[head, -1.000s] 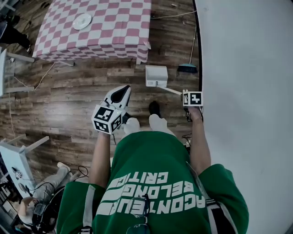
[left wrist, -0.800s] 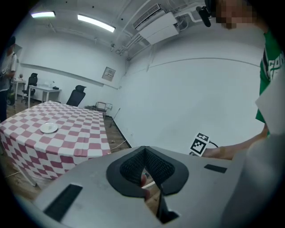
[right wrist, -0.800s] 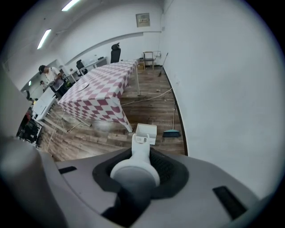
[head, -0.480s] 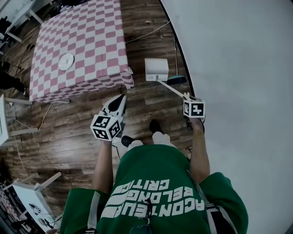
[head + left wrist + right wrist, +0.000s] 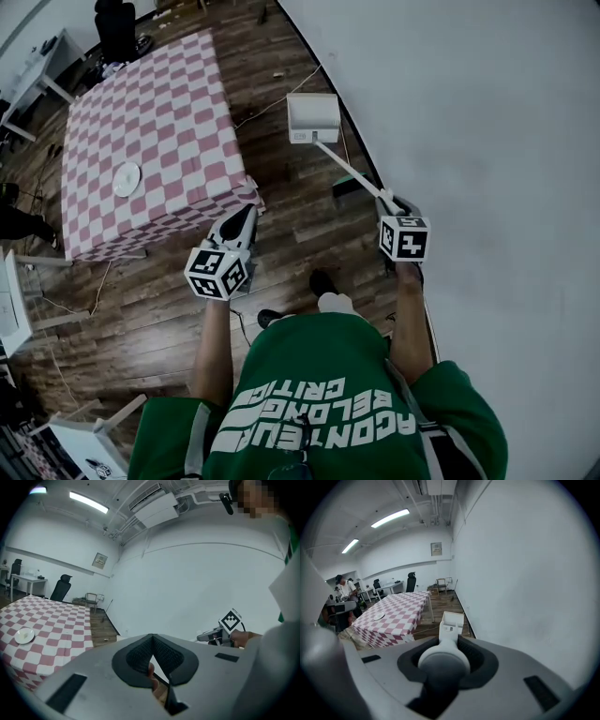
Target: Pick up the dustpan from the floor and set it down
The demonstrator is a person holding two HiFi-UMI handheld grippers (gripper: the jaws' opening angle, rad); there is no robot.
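I have the right gripper (image 5: pixel 392 202) pinched on the end of the dustpan's long handle (image 5: pixel 349 170); in the right gripper view the rounded handle end fills the space between the jaws. The dustpan (image 5: pixel 312 118) hangs out ahead of me, clear of the boards, its white pan over the strip of wooden floor (image 5: pixel 291 220) between the checked table (image 5: pixel 150 141) and the white wall (image 5: pixel 487 131). That strip is my lane. It is narrow, the wall closes it hard on the right, and the pan rides close to the wall's base line. A small dark object (image 5: pixel 345 185) lies on the floor at the foot of the wall, just under the handle's line. On the left, the near corner of the table (image 5: pixel 251 192) juts toward the lane, and the left gripper (image 5: pixel 246 216) hovers just beside that corner, its jaws pressed together at the tips with nothing between them. A white plate (image 5: pixel 127 178) lies on the cloth, well back from the table edge nearest me. A thin cable (image 5: pixel 281 98) trails across the floor from the table toward the wall beyond the pan. Past it the boards run open along the wall.
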